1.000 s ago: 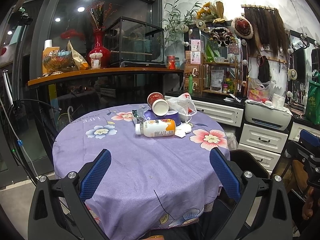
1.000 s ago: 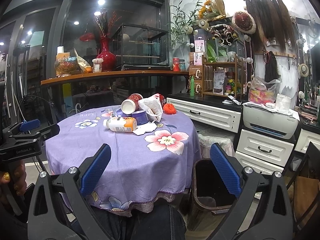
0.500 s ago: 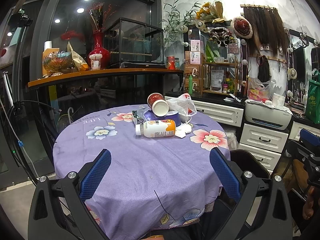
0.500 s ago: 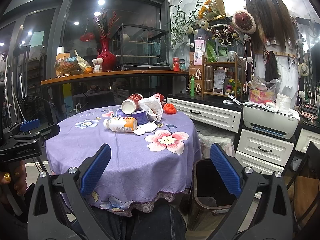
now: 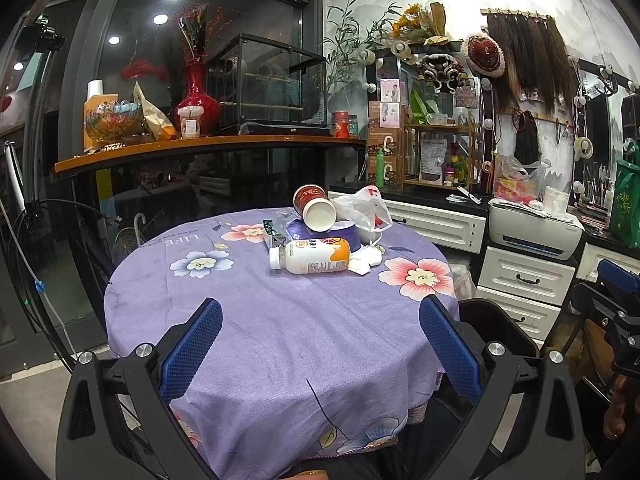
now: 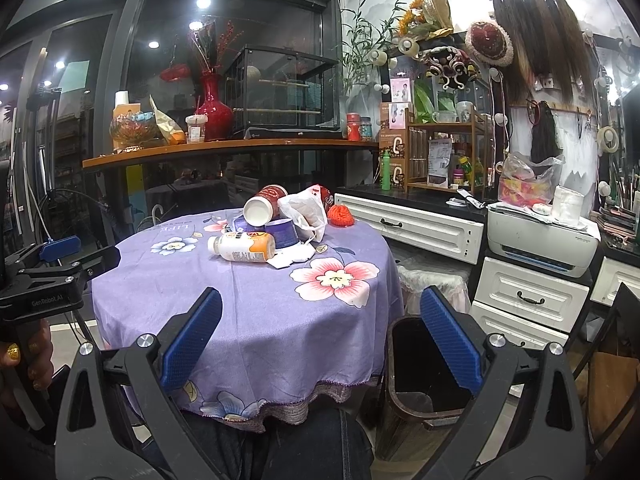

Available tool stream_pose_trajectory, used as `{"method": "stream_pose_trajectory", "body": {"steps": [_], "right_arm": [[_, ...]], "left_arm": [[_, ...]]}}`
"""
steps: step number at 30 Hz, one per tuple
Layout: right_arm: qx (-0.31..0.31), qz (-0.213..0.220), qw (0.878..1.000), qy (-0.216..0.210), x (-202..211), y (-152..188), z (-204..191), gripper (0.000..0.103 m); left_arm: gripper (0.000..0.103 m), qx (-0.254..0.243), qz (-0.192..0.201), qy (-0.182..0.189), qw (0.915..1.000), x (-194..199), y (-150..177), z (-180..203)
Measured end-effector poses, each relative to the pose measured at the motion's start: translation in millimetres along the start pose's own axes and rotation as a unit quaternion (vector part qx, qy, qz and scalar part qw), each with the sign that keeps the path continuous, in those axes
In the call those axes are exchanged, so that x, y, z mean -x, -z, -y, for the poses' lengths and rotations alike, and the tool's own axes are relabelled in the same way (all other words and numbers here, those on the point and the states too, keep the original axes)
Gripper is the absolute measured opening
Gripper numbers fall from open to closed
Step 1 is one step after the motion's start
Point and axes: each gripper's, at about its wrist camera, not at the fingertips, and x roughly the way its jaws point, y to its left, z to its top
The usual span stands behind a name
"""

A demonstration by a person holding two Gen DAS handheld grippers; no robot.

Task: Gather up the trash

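Note:
A pile of trash lies at the far side of the round table with a purple floral cloth (image 5: 248, 320) (image 6: 256, 300). In it are a white and orange bottle (image 5: 310, 256) (image 6: 244, 247) on its side, a tipped red paper cup (image 5: 314, 208) (image 6: 264, 205), a purple bowl (image 5: 340, 234) (image 6: 282, 234), a crumpled white plastic bag (image 5: 362, 208) (image 6: 304, 212) and white tissue scraps (image 5: 366, 260) (image 6: 292, 258). My left gripper (image 5: 320, 338) and my right gripper (image 6: 320, 338) are both open, empty, well short of the pile. A dark bin (image 6: 424, 384) (image 5: 496, 328) stands right of the table.
White drawer cabinets (image 6: 432, 232) and a printer (image 6: 540, 240) line the right wall. A wooden counter (image 5: 208, 146) with a red vase (image 5: 197, 100) runs behind the table. Cables hang at the left (image 5: 36, 280). A hand (image 6: 24, 364) holds the left gripper's handle.

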Motion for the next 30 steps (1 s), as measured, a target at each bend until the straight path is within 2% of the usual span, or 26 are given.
{"method": "stream_pose_trajectory", "body": {"steps": [19, 25, 30], "right_arm": [[0.003, -0.01, 1.0, -0.005, -8, 5, -4, 0.098], [0.018, -0.055, 0.998, -0.032, -28, 12, -10, 0.098], [0.072, -0.085, 0.99, -0.082, -63, 12, -23, 0.098]], "left_arm": [[0.098, -0.005, -0.011, 0.002, 0.9999, -7, 2, 6], [0.098, -0.011, -0.055, 0.012, 0.9984, -32, 9, 4], [0.098, -0.037, -0.084, 0.023, 0.9955, -68, 4, -2]]}}
